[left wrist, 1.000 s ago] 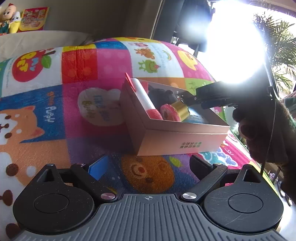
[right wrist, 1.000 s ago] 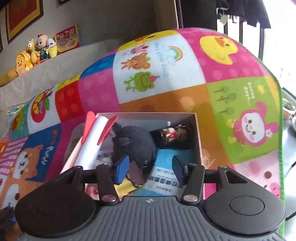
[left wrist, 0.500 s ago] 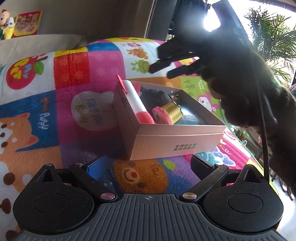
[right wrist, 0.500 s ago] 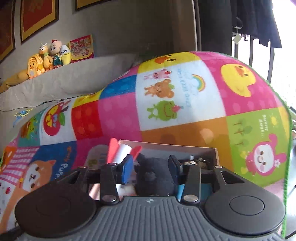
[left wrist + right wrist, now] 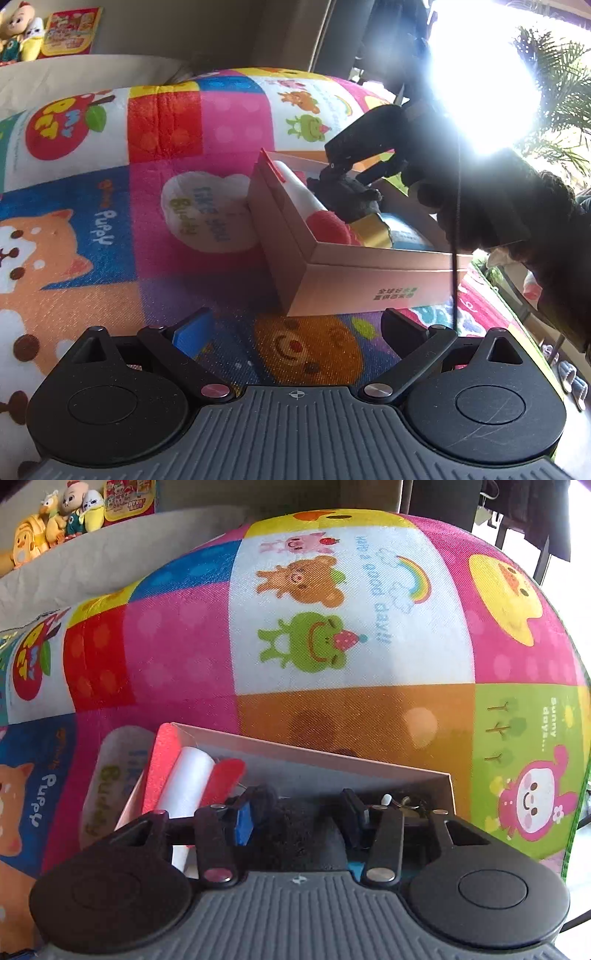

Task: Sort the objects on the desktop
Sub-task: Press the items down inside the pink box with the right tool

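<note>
Right claw (image 5: 297, 821): part open, jaws just reopened a little, astride the black plush (image 5: 295, 834) in the box (image 5: 369, 760); contact unclear. Left view only: plush (image 5: 345, 192) beside white roll (image 5: 295, 194). Left claw (image 5: 295, 328): wide open, empty, just short of the box (image 5: 369, 284).

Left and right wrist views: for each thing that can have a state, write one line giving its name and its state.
Cardboard box: open, no lid on, filled with items.
Black plush toy: in the box, between the right gripper's fingers.
White roll with red ends: lying along the box's wall.
Gold-rimmed round item: inside the box, partly hidden.
Right gripper: straddling the plush; jaws just opened slightly; grip unclear.
Left gripper: open, empty, above the mat.
</note>
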Demonstrator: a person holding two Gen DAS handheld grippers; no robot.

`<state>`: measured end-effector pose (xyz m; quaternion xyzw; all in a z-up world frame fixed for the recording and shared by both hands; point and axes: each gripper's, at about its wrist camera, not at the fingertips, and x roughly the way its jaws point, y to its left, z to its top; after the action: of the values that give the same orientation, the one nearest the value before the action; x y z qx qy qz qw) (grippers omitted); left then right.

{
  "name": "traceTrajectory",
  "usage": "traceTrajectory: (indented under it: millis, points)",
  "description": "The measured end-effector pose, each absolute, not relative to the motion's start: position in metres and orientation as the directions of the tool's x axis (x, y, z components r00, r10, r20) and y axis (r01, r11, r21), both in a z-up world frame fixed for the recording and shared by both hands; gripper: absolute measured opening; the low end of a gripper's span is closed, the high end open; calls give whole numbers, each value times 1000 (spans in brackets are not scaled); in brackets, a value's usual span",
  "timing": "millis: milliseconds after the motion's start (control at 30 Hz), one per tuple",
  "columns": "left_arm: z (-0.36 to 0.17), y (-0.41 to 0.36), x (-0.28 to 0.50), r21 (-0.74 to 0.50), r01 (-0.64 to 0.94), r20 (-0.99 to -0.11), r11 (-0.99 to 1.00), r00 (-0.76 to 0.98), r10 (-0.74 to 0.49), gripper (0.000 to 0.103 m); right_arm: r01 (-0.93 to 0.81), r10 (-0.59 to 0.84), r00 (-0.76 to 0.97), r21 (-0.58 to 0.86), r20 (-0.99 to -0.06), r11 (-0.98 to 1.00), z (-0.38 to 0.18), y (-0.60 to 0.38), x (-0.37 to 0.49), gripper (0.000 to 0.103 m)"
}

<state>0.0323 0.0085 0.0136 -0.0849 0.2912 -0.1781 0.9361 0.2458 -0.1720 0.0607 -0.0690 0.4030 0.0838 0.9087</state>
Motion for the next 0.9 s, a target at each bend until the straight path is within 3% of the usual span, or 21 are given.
traceTrajectory:
  millis: [33, 133, 400, 533, 600, 633, 767, 900]
  points:
    - [14, 7, 32, -261, 289, -514, 921, 766, -386, 100, -206, 110, 661, -39, -742, 978, 65, -177, 243, 48]
    - [16, 4, 31, -251, 295, -511, 922, 768, -385, 100, -230, 172, 663, 21, -729, 973, 76, -186, 236, 66]
    - [24, 2, 31, -211, 300, -505, 930, 781, -367, 100, -225, 86, 682, -96, -726, 970, 79, -196, 217, 66]
    - [45, -10, 44, -128, 343, -455, 931, 813, -362, 97, -195, 81, 691, -77, -718, 978, 88, -212, 215, 56]
    - [55, -18, 54, -113, 366, -450, 924, 810, -376, 63, -204, 130, 705, -24, -698, 979, 97, -215, 212, 48]
    - [57, -24, 60, -111, 379, -457, 919, 801, -386, 59, -213, 163, 707, 12, -688, 977, 102, -214, 212, 46]
    - [62, -48, 81, -85, 420, -470, 904, 783, -408, 59, -281, 323, 654, 177, -684, 943, 111, -192, 228, 38]
    - [56, -49, 104, -138, 410, -518, 901, 746, -419, 56, -308, 338, 606, 180, -719, 934, 96, -155, 251, 37]
